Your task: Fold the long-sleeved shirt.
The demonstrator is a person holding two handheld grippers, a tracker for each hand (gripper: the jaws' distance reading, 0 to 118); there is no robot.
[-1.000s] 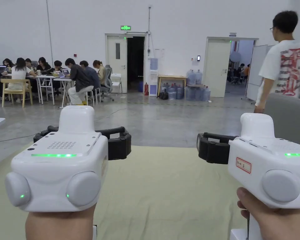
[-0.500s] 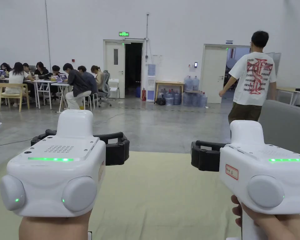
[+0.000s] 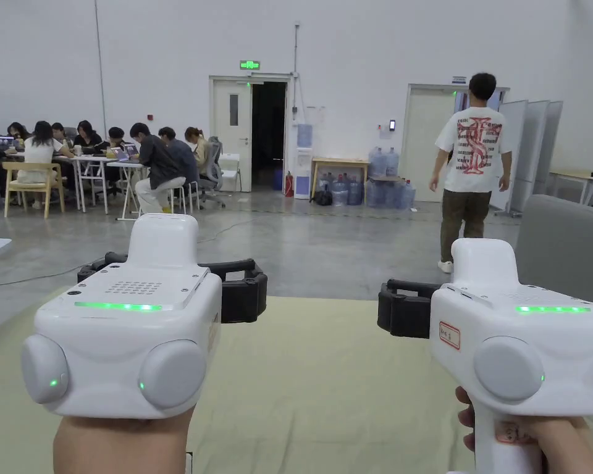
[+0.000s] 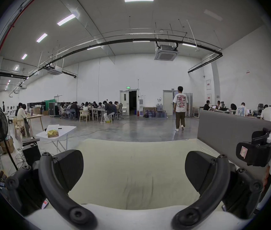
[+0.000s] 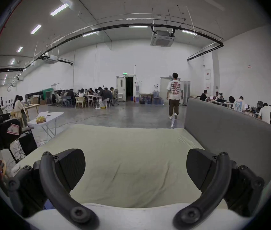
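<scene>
Farther off than a second ago, a walking person (image 3: pixel 472 166) is seen — both grippers, left gripper (image 4: pixel 134 170) and right gripper (image 5: pixel 135 168), are held wide, empty, above the pale-green sheet (image 3: pixel 326 382).

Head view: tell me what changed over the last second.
The person in the white printed T-shirt walked away from the right foreground toward the far doorway. The left gripper and right gripper stayed raised over the pale green sheet, jaws open, holding nothing. The seated group stayed put.
</scene>
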